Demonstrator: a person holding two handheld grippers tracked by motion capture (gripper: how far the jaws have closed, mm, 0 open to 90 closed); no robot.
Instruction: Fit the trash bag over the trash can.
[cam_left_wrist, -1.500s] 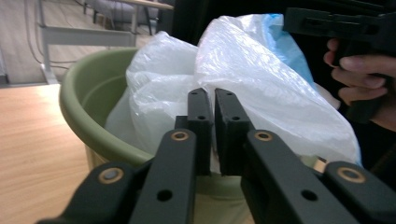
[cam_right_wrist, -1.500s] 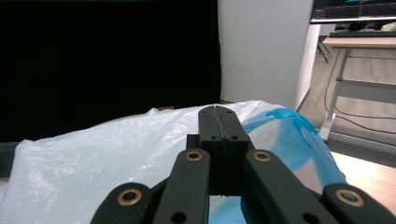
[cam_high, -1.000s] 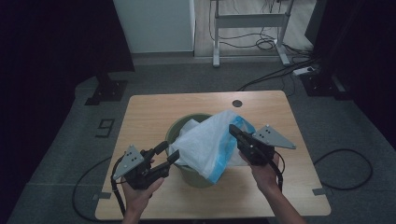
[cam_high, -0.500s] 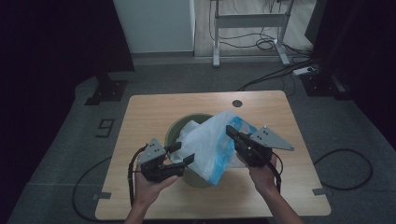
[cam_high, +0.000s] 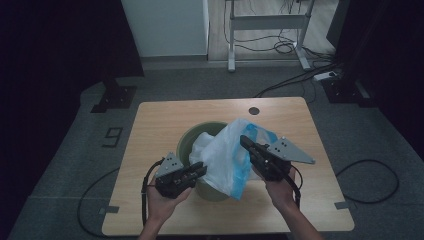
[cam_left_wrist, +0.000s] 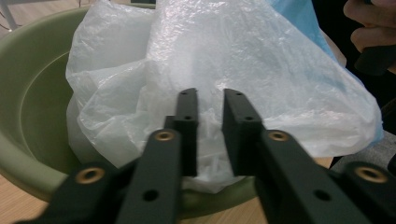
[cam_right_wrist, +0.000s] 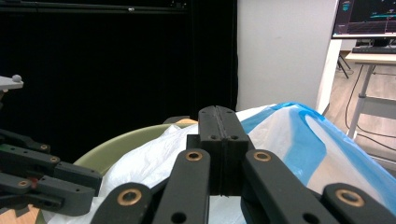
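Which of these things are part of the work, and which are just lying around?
In use: bag, green bin, left tool, right tool.
Lying about: table hole cap, desk frame, floor cables, power strip.

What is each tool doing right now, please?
Left tool: jaws have just been closing, a narrow gap left, against the plastic bag but not pinching it.
Right tool: shut, apparently pinching the bag's film.

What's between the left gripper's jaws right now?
A narrow gap with the bag behind it, in the left gripper view. The left gripper has just been closing; whether its pads pinch any plastic I cannot tell.
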